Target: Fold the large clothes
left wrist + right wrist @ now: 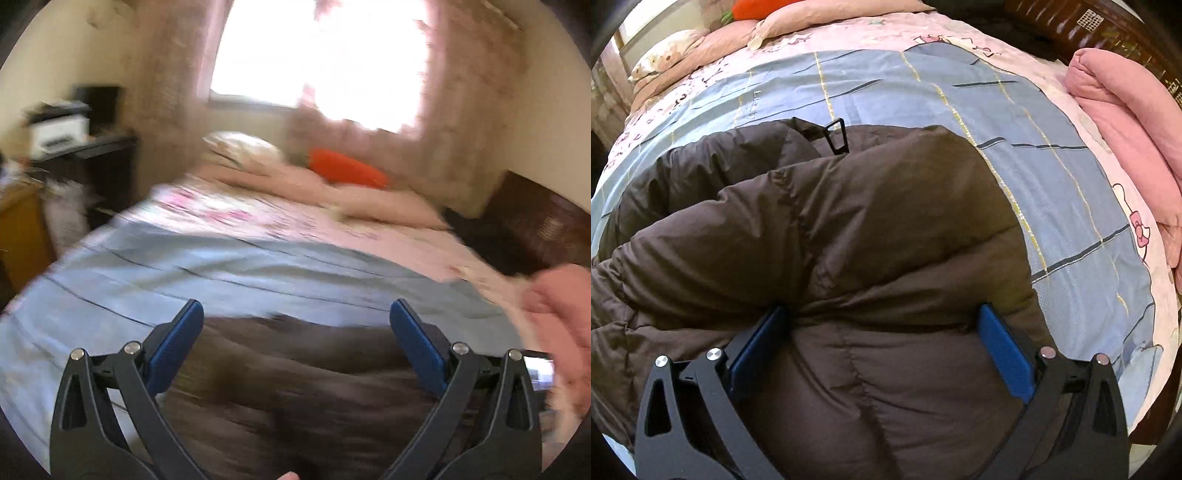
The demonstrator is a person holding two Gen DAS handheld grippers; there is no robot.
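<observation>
A dark brown puffer jacket (849,229) lies spread on a light blue checked sheet (1052,177) on the bed. A black hanging loop (837,137) shows at its far edge. My right gripper (882,314) is open, its blue pads (1004,354) wide apart right over the jacket's padded surface, holding nothing. In the blurred left wrist view the jacket (295,387) lies below my left gripper (295,310), which is open and empty above it, with the blue sheet (184,273) beyond.
A folded pink blanket (1126,125) lies at the bed's right edge, also in the left wrist view (565,325). Pillows (243,151) and an orange carrot cushion (347,170) lie at the head under a bright window. A dark desk with a printer (59,133) stands left.
</observation>
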